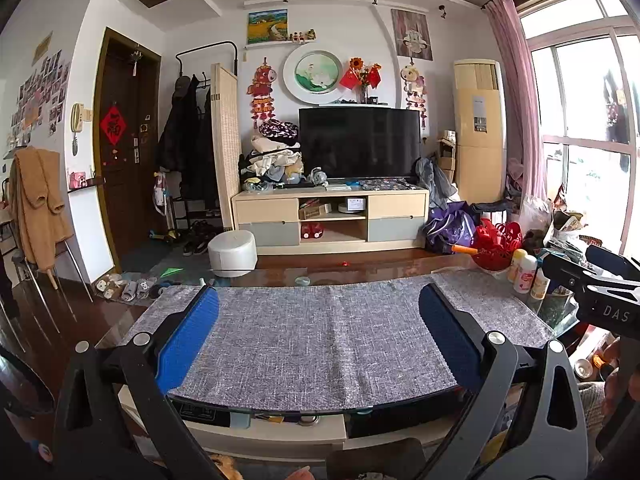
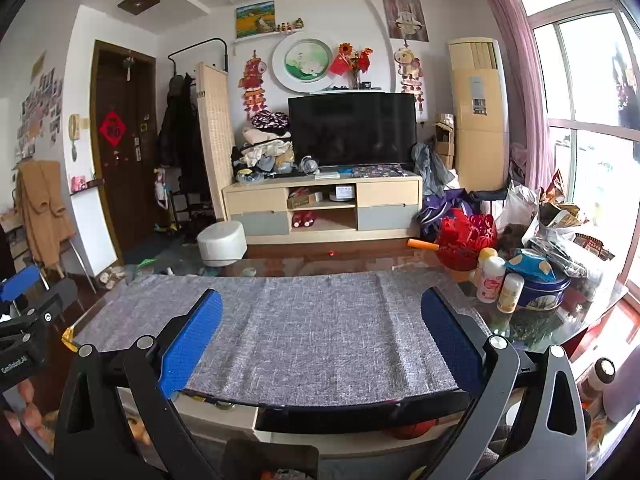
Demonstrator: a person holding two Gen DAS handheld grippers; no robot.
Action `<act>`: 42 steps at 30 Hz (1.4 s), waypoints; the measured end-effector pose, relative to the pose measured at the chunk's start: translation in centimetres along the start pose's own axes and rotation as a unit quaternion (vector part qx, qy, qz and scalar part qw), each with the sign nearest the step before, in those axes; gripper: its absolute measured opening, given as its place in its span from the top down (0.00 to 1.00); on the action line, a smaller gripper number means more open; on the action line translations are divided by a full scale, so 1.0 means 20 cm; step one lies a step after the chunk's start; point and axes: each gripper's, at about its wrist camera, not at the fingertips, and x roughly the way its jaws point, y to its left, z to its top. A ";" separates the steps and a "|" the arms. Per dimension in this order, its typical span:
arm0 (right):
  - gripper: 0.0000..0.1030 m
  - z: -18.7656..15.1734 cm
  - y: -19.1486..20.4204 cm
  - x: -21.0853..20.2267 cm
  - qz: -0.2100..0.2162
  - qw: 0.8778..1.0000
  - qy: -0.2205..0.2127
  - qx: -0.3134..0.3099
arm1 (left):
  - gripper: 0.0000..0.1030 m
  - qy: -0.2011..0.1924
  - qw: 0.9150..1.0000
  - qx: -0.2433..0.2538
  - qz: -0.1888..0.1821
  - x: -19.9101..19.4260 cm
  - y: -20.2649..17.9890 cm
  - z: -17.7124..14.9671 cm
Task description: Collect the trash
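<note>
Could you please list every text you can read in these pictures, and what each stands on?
"DAS": white letters on the black right tool, cut off at the picture's edge.
"GenRobot.AI": white print on the black left tool.
Red door sign: a dark character, blurred.
Air conditioner label, bottle labels: too small to read.

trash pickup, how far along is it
Nothing looks collected yet. Both the left claw and the right claw hang open and empty over the grey woven table mat, which lies bare. Nothing is in hand. Left to do: the crumpled blue snack bag on the round blue tin and the heap of wrappers and plastic bags at the table's right end.
</note>
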 end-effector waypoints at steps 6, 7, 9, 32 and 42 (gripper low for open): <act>0.03 0.00 0.00 0.00 -0.001 1.000 0.000 0.000 | 0.08 0.000 1.000 0.000 0.000 0.00 0.00 0.00; 0.03 0.00 0.00 0.00 0.000 1.000 0.000 0.000 | 0.08 0.000 1.000 0.000 0.000 0.00 0.00 0.00; 0.03 0.00 0.00 0.00 -0.001 1.000 0.001 0.000 | 0.08 -0.001 1.000 0.000 0.000 0.00 0.00 0.00; 0.03 -0.01 0.01 -0.01 -0.007 1.000 -0.005 -0.006 | 0.08 0.000 1.000 -0.003 -0.002 0.00 0.00 0.00; 0.03 -0.01 0.02 0.00 -0.007 1.000 0.001 -0.008 | 0.08 0.003 1.000 -0.004 0.000 0.01 -0.02 -0.01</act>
